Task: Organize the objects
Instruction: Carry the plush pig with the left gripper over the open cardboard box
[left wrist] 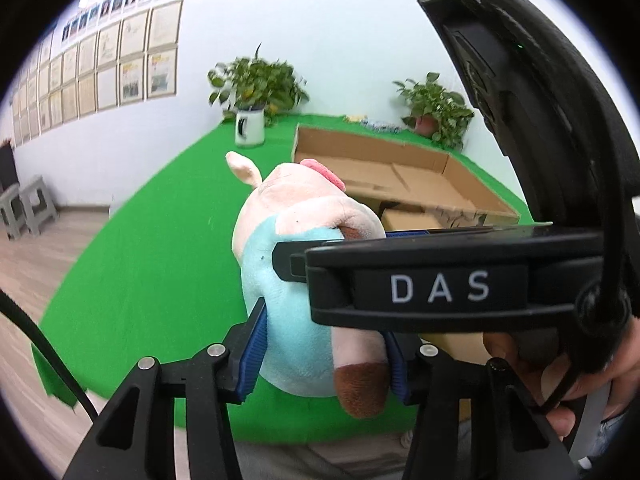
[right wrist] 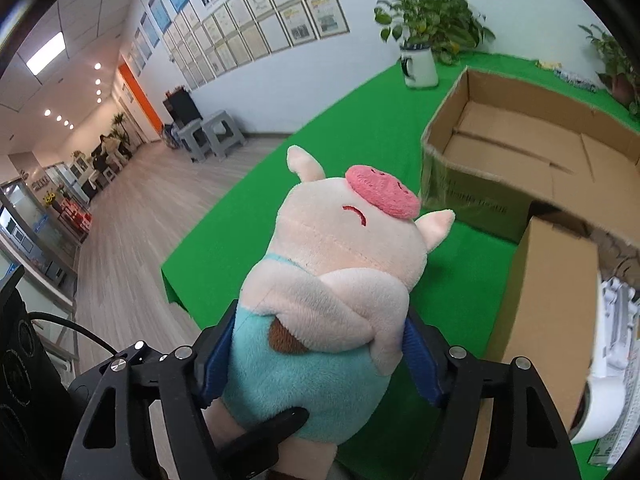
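Here, in the left wrist view, the left gripper (left wrist: pixel 324 356) has its jaws clamped on the lower body of a plush pig (left wrist: pixel 304 248), blue pads pressing its turquoise belly from both sides, the pig held above the green surface (left wrist: pixel 160 240). Just beyond the jaws, the right gripper (left wrist: pixel 452 284) crosses the pig's side. Farther ahead lies an open cardboard box (left wrist: pixel 400 168). In the right wrist view, the right gripper (right wrist: pixel 320 356) has its jaws closed on the same plush pig (right wrist: pixel 340 248) at the belly, pads touching both flanks; the cardboard box (right wrist: pixel 520 140) stands ahead and right of the jaws.
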`<state>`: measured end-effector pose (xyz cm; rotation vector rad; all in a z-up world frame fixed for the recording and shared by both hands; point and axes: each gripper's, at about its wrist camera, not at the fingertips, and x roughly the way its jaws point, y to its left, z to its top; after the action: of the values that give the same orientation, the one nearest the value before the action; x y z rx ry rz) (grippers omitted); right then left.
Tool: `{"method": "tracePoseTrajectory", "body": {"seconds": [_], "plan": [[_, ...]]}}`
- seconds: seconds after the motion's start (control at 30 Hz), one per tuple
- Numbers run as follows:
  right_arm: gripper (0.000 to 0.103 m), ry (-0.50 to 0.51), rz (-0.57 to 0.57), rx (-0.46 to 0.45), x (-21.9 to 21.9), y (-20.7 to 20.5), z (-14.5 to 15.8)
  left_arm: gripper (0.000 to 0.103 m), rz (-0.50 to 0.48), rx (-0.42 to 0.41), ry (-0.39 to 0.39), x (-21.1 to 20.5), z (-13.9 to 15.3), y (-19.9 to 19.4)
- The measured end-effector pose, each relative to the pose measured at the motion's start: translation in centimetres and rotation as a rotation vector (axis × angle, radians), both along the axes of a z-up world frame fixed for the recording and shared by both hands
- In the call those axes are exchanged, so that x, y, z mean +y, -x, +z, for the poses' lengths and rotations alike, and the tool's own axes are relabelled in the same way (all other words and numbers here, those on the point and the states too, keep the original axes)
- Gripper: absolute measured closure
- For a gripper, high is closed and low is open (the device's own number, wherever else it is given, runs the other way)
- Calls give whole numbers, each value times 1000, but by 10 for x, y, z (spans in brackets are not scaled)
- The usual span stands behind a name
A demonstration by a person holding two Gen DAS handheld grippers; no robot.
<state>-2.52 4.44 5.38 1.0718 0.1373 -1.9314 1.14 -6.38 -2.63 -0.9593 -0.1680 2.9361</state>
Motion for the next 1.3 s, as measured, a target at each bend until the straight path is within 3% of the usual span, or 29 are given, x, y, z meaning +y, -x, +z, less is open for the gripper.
{"method": "tracePoseTrajectory", "body": {"seconds": [0.2,0.37,0.53,0.7,0.9,1.13,1.3], "plan": [[34,70,-56,135,21,13,60,53,-52,135,51,18,47,30],[34,115,-96,262,39,29,135,53,-81,254,72,26,95,64],[34,138,-107,328,45,61,192,54,-102,285,71,25,125,101],[34,147,-132,321,48,103,214,54,-122,272,80,28,128,123],[34,121,-145,259,24,182,194,54,-135,204,95,30,110,150],[34,124,-121,139,-4,253,125,54,-118,115,136,31,79,178],[34,127,-96,53,-19,282,71,54,-100,31,185,31,53,200]]}}
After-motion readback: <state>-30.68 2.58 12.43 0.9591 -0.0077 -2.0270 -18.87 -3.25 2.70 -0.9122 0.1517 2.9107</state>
